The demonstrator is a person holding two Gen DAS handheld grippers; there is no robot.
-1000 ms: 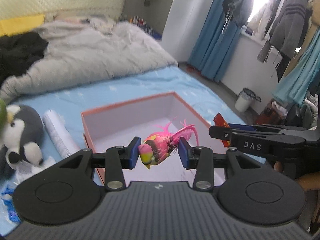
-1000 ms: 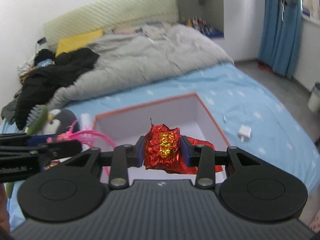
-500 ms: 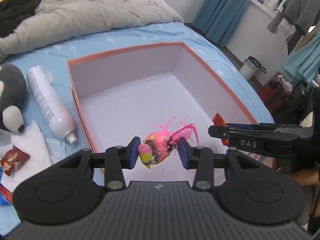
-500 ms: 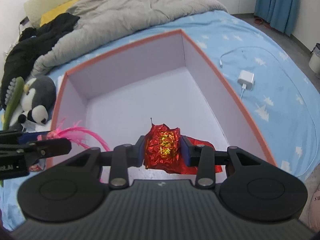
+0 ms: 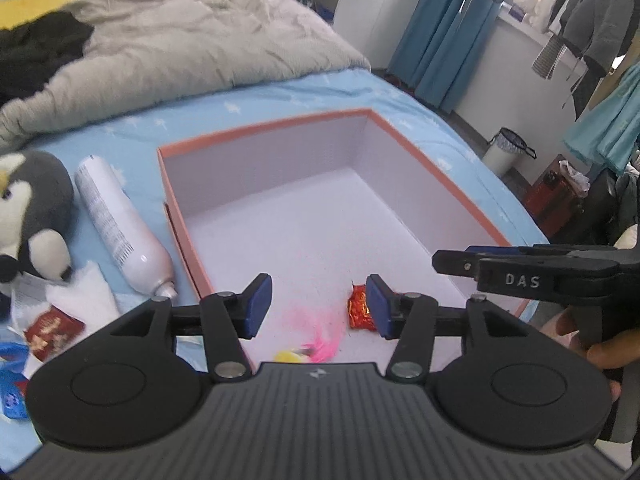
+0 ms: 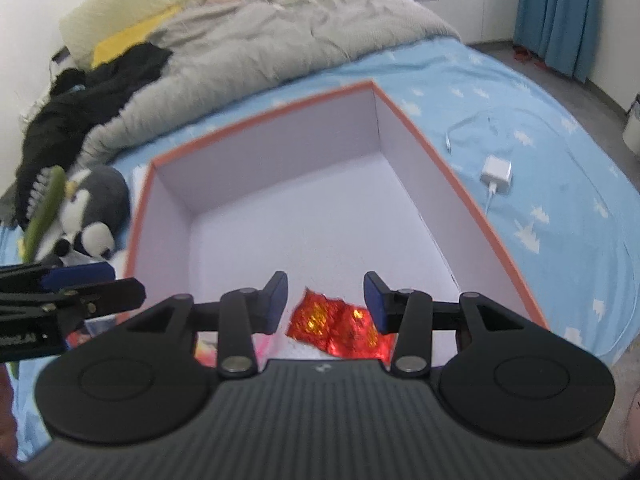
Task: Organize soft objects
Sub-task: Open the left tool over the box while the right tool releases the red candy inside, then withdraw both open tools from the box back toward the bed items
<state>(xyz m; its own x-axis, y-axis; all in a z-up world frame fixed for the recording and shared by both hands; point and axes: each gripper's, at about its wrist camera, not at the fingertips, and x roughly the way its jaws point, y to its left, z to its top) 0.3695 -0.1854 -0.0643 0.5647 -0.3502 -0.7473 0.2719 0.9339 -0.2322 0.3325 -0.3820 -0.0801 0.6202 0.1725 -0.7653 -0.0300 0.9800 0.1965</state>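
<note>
A bed (image 5: 280, 92) with a blue sheet carries a grey duvet (image 5: 180, 44) and an orange-rimmed box (image 5: 420, 160). Left of the box lie a penguin plush (image 5: 32, 208) and a white bottle (image 5: 116, 224). The left hand-held gripper (image 5: 318, 306) hangs over the box's near end, jaws opening, nothing between them; the pink feathered toy (image 5: 316, 350) lies on the box floor below. The right hand-held gripper (image 6: 326, 302) is also opening, its pads clear of the red foil packet (image 6: 340, 330) lying beneath them.
</note>
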